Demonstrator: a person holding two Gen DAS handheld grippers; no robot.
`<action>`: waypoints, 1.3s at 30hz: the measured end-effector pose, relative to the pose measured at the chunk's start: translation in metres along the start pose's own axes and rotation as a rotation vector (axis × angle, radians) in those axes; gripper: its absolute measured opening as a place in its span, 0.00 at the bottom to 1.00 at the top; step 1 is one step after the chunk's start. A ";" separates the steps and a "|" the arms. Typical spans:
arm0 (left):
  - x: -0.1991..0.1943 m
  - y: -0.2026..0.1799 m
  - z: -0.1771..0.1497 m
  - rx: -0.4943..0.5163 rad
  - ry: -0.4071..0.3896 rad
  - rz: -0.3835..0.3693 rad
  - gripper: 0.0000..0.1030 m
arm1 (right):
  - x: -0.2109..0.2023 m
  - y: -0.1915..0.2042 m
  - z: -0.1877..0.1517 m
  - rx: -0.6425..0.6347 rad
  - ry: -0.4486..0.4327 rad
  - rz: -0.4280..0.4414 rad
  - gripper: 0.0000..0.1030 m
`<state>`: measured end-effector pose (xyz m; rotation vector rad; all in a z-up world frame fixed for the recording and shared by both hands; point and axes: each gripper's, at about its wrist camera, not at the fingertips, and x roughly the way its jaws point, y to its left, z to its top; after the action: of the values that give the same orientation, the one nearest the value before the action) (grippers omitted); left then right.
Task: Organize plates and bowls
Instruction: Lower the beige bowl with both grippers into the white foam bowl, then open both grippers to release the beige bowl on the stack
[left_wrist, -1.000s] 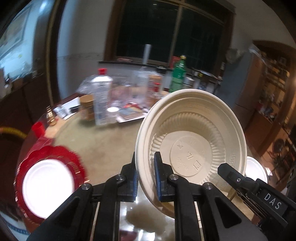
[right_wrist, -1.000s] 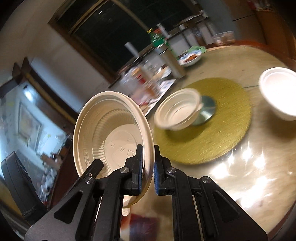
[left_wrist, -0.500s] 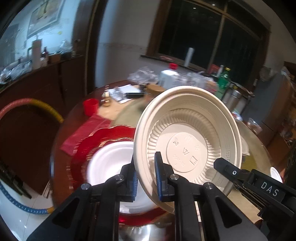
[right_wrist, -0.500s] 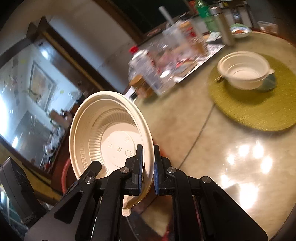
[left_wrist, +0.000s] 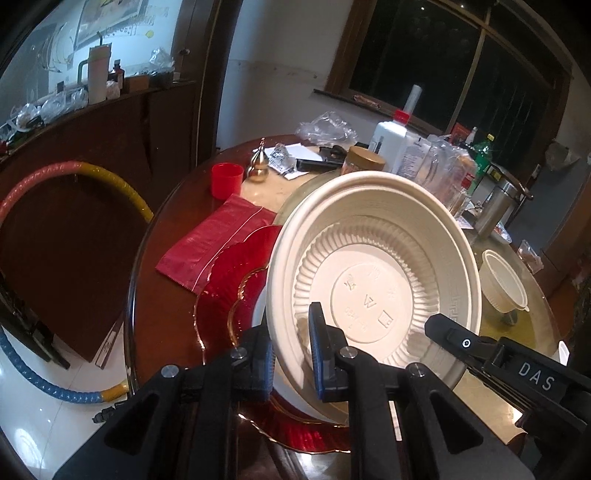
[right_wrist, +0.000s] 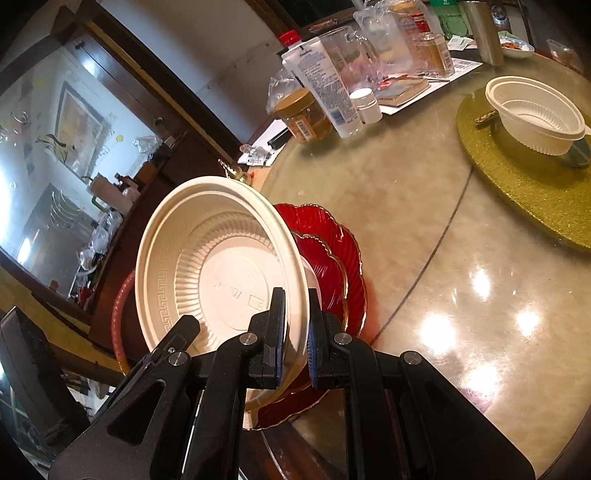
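Observation:
A cream ribbed bowl (left_wrist: 373, 295) (right_wrist: 221, 273) hangs tilted in the air, its inside facing both cameras. My left gripper (left_wrist: 291, 343) is shut on its left rim. My right gripper (right_wrist: 295, 314) is shut on the opposite rim, and its black finger (left_wrist: 443, 328) shows in the left wrist view. Right under the bowl lies a scalloped red plate (left_wrist: 229, 280) (right_wrist: 332, 254) with a white plate (left_wrist: 258, 314) on it, mostly hidden by the bowl. A second cream bowl (left_wrist: 500, 284) (right_wrist: 535, 114) stands on a gold mat (right_wrist: 524, 184) further in on the table.
A red cup (left_wrist: 226, 180) and a red packet (left_wrist: 214, 240) lie beyond the red plate. Bottles, jars and bags (right_wrist: 332, 81) crowd the table's far side. The table's edge (left_wrist: 136, 280) runs left of the plate, with a coloured hoop (left_wrist: 74, 173) on the floor beyond.
Both grippers have carried the bowl across the table and downward, from over the gold mat to just above the red plate. The grip on both rims is unchanged.

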<state>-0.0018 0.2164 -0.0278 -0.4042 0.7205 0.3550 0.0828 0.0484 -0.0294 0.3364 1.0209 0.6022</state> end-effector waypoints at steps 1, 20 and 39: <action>0.001 0.001 0.000 -0.005 0.004 0.002 0.14 | 0.002 0.000 0.000 0.000 0.006 0.002 0.10; 0.008 0.013 0.002 -0.032 0.059 0.017 0.16 | 0.018 -0.003 0.005 0.057 0.103 0.031 0.10; 0.008 0.025 0.008 -0.109 0.068 0.025 0.43 | 0.013 -0.029 0.009 0.202 0.142 0.204 0.26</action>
<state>-0.0029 0.2432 -0.0332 -0.5129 0.7749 0.4068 0.1042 0.0338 -0.0493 0.5873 1.1961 0.7153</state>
